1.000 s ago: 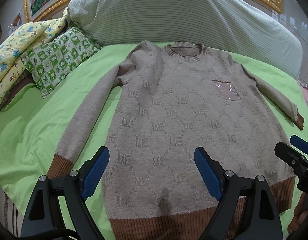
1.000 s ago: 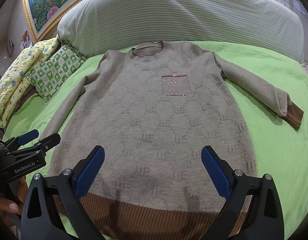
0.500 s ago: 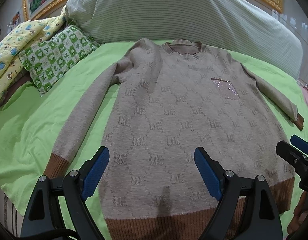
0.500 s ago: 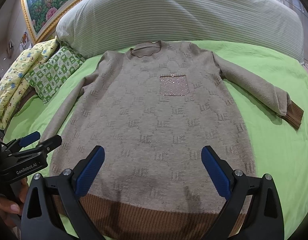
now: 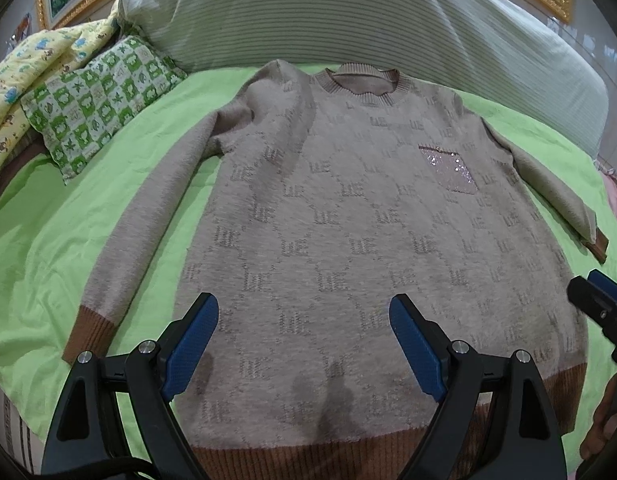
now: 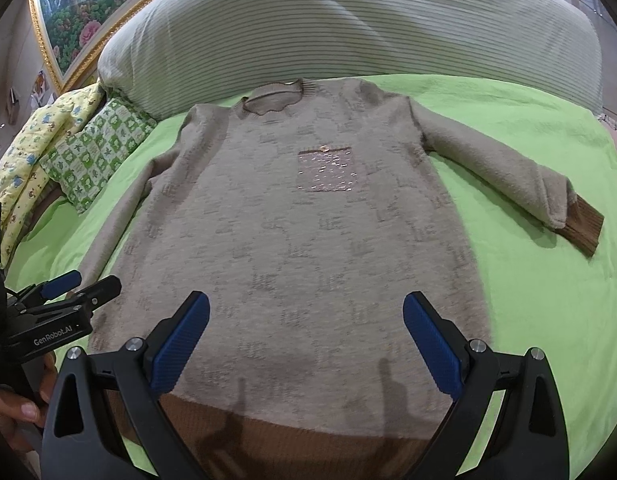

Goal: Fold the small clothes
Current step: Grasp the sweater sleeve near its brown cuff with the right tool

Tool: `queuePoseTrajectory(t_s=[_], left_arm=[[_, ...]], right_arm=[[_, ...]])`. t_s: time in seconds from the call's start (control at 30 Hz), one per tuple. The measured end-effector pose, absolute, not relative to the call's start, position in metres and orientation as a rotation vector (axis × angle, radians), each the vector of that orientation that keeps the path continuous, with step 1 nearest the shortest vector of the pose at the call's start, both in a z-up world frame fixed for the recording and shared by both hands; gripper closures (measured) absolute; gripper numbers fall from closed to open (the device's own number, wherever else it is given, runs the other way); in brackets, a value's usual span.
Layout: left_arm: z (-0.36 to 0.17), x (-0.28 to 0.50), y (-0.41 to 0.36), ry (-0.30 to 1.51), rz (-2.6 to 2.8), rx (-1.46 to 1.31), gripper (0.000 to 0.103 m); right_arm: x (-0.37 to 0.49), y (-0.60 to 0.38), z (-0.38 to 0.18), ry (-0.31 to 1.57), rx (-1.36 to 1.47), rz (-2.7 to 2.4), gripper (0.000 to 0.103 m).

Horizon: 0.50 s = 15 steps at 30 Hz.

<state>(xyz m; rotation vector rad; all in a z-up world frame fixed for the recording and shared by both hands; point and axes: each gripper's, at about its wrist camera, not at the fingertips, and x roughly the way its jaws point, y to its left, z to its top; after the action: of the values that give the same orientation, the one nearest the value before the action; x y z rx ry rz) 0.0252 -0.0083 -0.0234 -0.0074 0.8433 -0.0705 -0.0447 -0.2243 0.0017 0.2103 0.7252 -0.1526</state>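
Note:
A beige knit sweater (image 5: 348, 216) with brown cuffs, brown hem and a sparkly chest pocket (image 5: 448, 170) lies flat, front up, on the green bed sheet (image 5: 48, 240), both sleeves spread out. It also shows in the right wrist view (image 6: 308, 240). My left gripper (image 5: 304, 340) is open and empty above the lower body of the sweater. My right gripper (image 6: 306, 340) is open and empty above the sweater near the hem. Each gripper shows at the edge of the other's view.
A large striped pillow (image 5: 348, 12) lies behind the sweater's collar. A green checked pillow (image 5: 96, 100) and a yellow printed quilt (image 5: 24, 68) sit at the far left. A gold-framed picture (image 6: 68, 20) hangs behind the bed.
Both grippers have moved forward a little over the sweater toward the collar. Both stay open. The sweater has not moved.

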Motion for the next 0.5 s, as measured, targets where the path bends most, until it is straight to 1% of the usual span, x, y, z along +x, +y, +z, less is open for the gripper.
queuePoseTrajectory(t_s=[0.13, 0.27, 0.5], left_arm=[[-0.027, 0.038, -0.008, 0.872, -0.075, -0.027, 0.015], [-0.03, 0.055, -0.009, 0.909, -0.085, -0.056, 0.015], [-0.027, 0.104, -0.019, 0.905, -0.096, -0.081, 0.015]], right_arm=[[-0.045, -0.254, 0.006, 0.72, 0.212, -0.202, 0.006], [-0.042, -0.306, 0.013, 0.714, 0.209, -0.3, 0.006], [-0.021, -0.395, 0.022, 0.734, 0.198, -0.441, 0.006]])
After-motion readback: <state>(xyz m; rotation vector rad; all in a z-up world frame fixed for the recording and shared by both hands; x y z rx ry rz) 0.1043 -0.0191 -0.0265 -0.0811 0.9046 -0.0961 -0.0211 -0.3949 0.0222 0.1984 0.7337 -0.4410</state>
